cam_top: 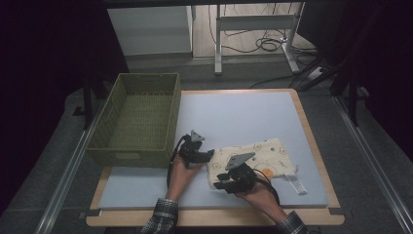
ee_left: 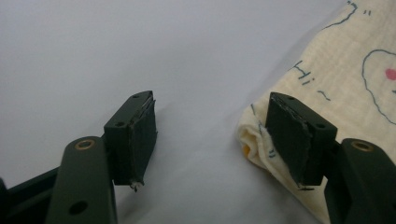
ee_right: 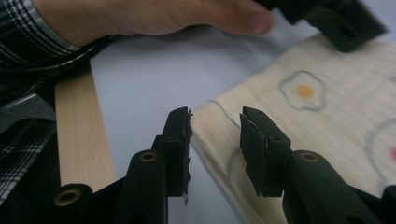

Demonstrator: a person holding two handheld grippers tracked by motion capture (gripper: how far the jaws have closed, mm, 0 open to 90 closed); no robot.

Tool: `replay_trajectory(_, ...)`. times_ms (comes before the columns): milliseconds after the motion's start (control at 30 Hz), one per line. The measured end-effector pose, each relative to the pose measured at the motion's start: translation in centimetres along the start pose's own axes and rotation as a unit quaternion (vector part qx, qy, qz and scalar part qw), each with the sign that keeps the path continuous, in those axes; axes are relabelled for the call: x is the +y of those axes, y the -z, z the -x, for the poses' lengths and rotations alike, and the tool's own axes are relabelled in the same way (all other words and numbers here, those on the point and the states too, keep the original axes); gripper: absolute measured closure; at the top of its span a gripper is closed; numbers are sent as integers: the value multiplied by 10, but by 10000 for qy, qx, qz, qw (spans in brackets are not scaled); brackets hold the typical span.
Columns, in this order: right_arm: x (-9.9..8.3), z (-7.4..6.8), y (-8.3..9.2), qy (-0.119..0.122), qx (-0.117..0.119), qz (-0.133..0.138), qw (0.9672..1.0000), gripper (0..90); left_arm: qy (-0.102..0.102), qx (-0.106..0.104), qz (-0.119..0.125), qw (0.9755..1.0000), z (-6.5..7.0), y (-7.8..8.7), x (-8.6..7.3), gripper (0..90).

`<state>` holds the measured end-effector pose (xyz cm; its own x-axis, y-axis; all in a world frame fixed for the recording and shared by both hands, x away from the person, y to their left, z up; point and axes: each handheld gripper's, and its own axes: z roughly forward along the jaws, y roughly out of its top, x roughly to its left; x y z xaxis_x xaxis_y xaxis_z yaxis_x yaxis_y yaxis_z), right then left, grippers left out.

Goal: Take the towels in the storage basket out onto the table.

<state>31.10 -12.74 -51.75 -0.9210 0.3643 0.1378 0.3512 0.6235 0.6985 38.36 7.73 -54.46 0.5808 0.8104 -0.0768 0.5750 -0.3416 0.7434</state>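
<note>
Cloth [cam_top: 255, 160], cream, folded flat, printed with blue outlines and orange and pink spots, white tag at its near right corner; lies on the pale mat [cam_top: 238, 117] toward the near right of the tabletop [cam_top: 316, 146]. Basket [cam_top: 138, 119], olive green, woven, rectangular, stands at the far left of the tabletop, its right wall along the mat's left edge, well apart from the cloth. Left gripper [cam_top: 207, 155], held low just beside the cloth's left edge; in the left gripper view its jaws stand spread wide, one pad over bare mat, the other against the rolled corner of the cloth [ee_left: 336, 84], nothing pinched between them. Right gripper [cam_top: 223, 181], at the cloth's near left corner; in the right gripper view its jaws are parted with a narrow gap, the cloth's edge [ee_right: 303, 121] lying beneath and between them, not clamped. Left hand [ee_right: 154, 16] in a plaid cuff shows across the top of the right gripper view, resting over the mat. Wooden rim of the tabletop runs beside the mat there. Floor beyond holds a table frame and loose cables [cam_top: 268, 44].
</note>
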Motion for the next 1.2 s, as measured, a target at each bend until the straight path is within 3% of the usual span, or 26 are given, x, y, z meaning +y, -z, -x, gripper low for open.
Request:
replay_trajectory(167, 6, -11, -14, 136, 10, -74, 9999, 614, 2, 1, -3, 10000, 0, 0, 0, 338)
replay_trajectory(300, 4, -17, -22, 322, -255, -187, 9990, 625, 10, -1, -1, 10000, 0, 0, 0, 337)
replay_trajectory(400, 3, -23, -23, 555, -588, -224, 9965, 699, -50, -93, -42, 9999, 1, -1, 0, 317)
replay_trajectory(433, 2, -25, -23, 597, -683, -225, 9956, 723, -141, -105, -74, 9998, 2, -2, 1, 239)
replay_trajectory(467, 2, -25, -23, 578, -720, -231, 9955, 746, -212, -71, -109, 9997, 4, -2, 1, 211)
replay_trajectory(633, 3, -23, -23, 501, -781, -253, 9954, 836, -156, -78, -104, 9998, 3, -2, 1, 202)
replay_trajectory(800, 2, -22, -22, 408, -750, -189, 9962, 843, 1, 65, 5, 10000, 1, 1, 0, 363)
replay_trajectory(867, 2, -20, -22, 379, -707, -166, 9966, 842, -146, -102, 41, 9998, 3, 2, 0, 489)
replay_trajectory(900, 2, -19, -22, 326, -661, -158, 9972, 842, -183, -177, 42, 9997, 5, 2, -1, 601)
replay_trajectory(1000, 4, -18, -24, 202, -494, -122, 9985, 842, -173, -416, 31, 9990, 9, 4, -1, 832)
replay_trajectory(1067, 6, -20, -26, 233, -479, -116, 9985, 842, -136, -416, 43, 9990, 9, 5, -2, 860)
replay_trajectory(1133, 9, -22, -28, 260, -447, -105, 9986, 842, -139, -206, 55, 9997, 7, 11, -3, 868)
replay_trajectory(1200, 13, -23, -30, 275, -402, -35, 9988, 842, -76, -135, 141, 9998, 4, 22, -3, 868)
